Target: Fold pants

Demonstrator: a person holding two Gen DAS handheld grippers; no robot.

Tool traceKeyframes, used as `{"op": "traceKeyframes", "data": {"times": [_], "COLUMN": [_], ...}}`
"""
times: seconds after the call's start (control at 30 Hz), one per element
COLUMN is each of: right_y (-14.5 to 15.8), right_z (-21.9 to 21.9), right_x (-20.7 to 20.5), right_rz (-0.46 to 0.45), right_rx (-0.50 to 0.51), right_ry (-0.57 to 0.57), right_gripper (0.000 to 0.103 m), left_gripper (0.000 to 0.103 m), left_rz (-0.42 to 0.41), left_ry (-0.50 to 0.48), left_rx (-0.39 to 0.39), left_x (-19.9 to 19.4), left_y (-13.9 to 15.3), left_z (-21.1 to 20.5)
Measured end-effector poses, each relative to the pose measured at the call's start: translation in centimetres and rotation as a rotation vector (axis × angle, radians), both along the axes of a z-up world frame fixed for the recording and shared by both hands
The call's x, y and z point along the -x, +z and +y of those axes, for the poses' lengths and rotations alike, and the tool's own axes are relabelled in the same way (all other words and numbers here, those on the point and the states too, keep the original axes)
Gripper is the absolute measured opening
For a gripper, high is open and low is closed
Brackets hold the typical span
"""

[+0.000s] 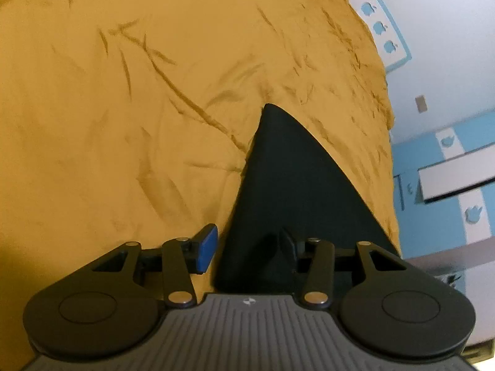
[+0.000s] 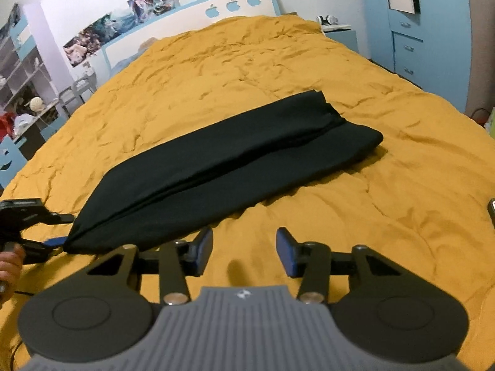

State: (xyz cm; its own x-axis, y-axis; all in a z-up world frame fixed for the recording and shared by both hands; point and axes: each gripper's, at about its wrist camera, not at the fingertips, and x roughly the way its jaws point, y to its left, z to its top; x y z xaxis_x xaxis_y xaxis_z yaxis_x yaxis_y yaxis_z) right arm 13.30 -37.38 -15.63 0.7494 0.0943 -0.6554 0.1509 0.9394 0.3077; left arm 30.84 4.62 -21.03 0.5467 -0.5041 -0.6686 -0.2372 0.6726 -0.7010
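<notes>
Dark pants point(image 2: 222, 157), folded lengthwise into one long strip, lie slantwise across the yellow bedspread point(image 2: 247, 71). In the left wrist view one end of the pants point(image 1: 297, 185) runs in between the fingers of my left gripper point(image 1: 247, 247). Its jaws stand apart; the blue left pad point(image 1: 205, 250) lies just beside the cloth's edge and the right finger is over the cloth. The right wrist view shows this left gripper point(image 2: 62, 230) at the strip's near left end, held by a hand point(image 2: 9, 266). My right gripper point(image 2: 244, 250) hovers open over bare bedspread, just in front of the pants, with nothing between its fingers.
A blue-and-white headboard point(image 2: 232, 6) with apple cutouts closes the bed's far end. A nightstand point(image 2: 340, 35) and blue drawers point(image 2: 408, 49) stand at the right; shelves point(image 2: 21, 71) and a cluttered desk point(image 2: 34, 114) at the left. The wrinkled bedspread spreads wide around the pants.
</notes>
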Motion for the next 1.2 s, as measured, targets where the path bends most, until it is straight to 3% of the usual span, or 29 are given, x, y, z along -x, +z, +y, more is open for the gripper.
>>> {"op": "traceKeyframes", "data": {"times": [0.1, 0.2, 0.27, 0.3, 0.37, 0.57, 0.67, 0.8, 0.9, 1.0, 1.2], "right_y": [-0.6, -1.4, -1.8, -2.0, -2.1, -2.1, -1.8, -1.4, -1.3, -1.4, -1.7], "right_z": [-0.2, -0.6, -0.9, -1.1, -1.3, -1.7, -1.9, -2.3, -2.8, -3.1, -3.2], "right_x": [-0.5, -1.1, -1.5, -1.7, -2.0, -3.3, -3.9, -4.3, -4.4, -4.3, -4.0], "right_rz": [0.009, 0.03, 0.035, 0.034, 0.028, 0.006, -0.006, -0.022, -0.025, -0.029, -0.023], "right_rx": [-0.005, -0.015, -0.022, -0.026, -0.03, -0.046, -0.052, -0.062, -0.077, -0.091, -0.128], "right_ry": [0.01, -0.002, -0.009, -0.009, -0.002, 0.009, 0.015, 0.017, 0.009, 0.004, 0.012], "right_gripper": [0.044, 0.042, 0.032, 0.024, 0.018, 0.012, 0.011, 0.01, 0.009, 0.009, 0.009], "left_gripper": [0.045, 0.035, 0.019, 0.016, 0.011, 0.009, 0.008, 0.008, 0.008, 0.008, 0.009], "left_rz": [0.008, 0.005, -0.007, -0.015, -0.047, -0.217, -0.295, -0.347, -0.372, -0.356, -0.25], "left_ry": [0.04, 0.047, 0.052, 0.052, 0.061, 0.019, -0.056, -0.191, -0.294, -0.367, -0.48], "left_rx": [0.06, 0.053, 0.03, 0.023, 0.009, -0.048, -0.13, -0.218, -0.323, -0.369, -0.438], "left_x": [-0.5, -1.2, -1.3, -1.3, -1.0, 0.1, 0.3, 0.3, 0.6, 0.8, 0.7], "left_y": [-1.2, -1.4, -1.1, -0.8, 0.2, 6.2, 9.5, 11.6, 11.5, 10.0, 6.2], "left_z": [-0.2, -0.8, -0.9, -1.0, -1.2, -4.6, -8.3, -13.8, -18.4, -21.7, -25.1]}}
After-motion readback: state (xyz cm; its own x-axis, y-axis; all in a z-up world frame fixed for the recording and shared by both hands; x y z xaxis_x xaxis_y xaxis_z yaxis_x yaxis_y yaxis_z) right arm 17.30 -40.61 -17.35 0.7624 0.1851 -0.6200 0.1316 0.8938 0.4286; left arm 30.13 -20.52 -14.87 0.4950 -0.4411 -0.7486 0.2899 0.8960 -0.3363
